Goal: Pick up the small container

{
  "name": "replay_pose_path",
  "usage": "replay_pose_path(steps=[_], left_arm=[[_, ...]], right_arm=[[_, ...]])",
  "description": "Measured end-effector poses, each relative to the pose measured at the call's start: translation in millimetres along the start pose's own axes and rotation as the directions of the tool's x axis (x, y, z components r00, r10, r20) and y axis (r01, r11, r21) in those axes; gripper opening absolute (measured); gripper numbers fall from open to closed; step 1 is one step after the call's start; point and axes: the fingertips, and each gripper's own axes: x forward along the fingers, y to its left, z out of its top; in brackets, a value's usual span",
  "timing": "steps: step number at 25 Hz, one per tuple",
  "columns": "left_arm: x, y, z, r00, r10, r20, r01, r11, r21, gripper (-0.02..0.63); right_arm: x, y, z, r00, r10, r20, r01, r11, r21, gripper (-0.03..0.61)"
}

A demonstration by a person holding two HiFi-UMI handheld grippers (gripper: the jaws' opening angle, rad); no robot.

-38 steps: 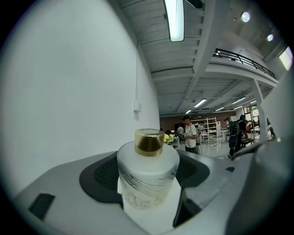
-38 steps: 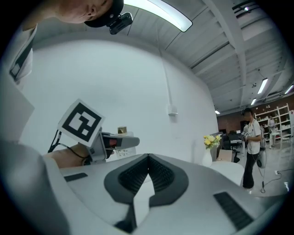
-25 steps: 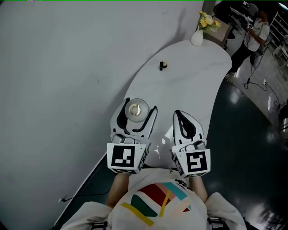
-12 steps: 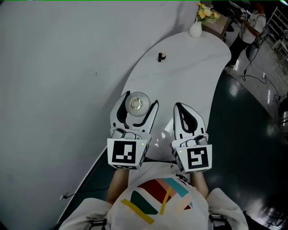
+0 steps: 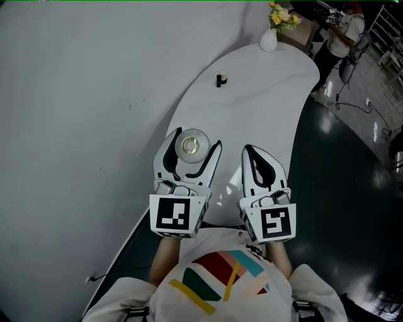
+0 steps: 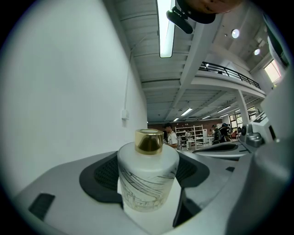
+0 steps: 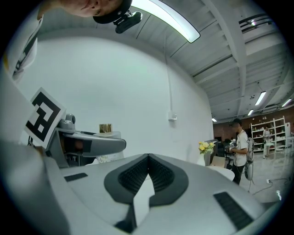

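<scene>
White wall [image 5: 82, 94] is taking up the whole L side of the head view. A curved white table [image 5: 264, 94] is running along it toward the far end. Dark glossy floor [image 5: 340, 188] is showing on the R. At the bottom edge the person's shirt [image 5: 220, 283], white w/ coloured stripes, is filling the near part of the view.

Both grippers are hovering over the near end of the table, side by side and apart. Each is showing its marker cube: L cube [image 5: 171, 217], R cube [image 5: 272, 223].

L gripper [image 5: 195, 139] is standing wide, w/ its dark pads pressing on both sides of the small container [image 6: 148, 183], so it's gripping it. The container is a frosted white bottle w/ fine line drawings on its body and a gold cap [image 6: 149, 141]. It's sitting upright btwn the jaws, next to the wall edge of the table. Can't tell if its base is touching the tabletop.

R gripper [image 5: 250, 152] is holding nothing, its pads meeting at the tips.

Far end of the table: a white vase [image 5: 268, 41] is carrying yellow flowers [image 5: 278, 16]. A small dark object [image 5: 220, 80] is standing nearer, well apart from the grippers and too small to identify. A person [image 5: 340, 38] is standing on the floor in the bg.
</scene>
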Motion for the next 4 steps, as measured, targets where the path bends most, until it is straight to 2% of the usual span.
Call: replay_pose_path(steps=[4], left_arm=[[2.7, -3.0, 2.4, 1.0, -0.002, 0.002, 0.002, 1.0, 0.0, 0.354]], right_arm=[[-1.4, -3.1, 1.7, 1.0, 0.0, 0.0, 0.0, 1.0, -0.001, 0.011]])
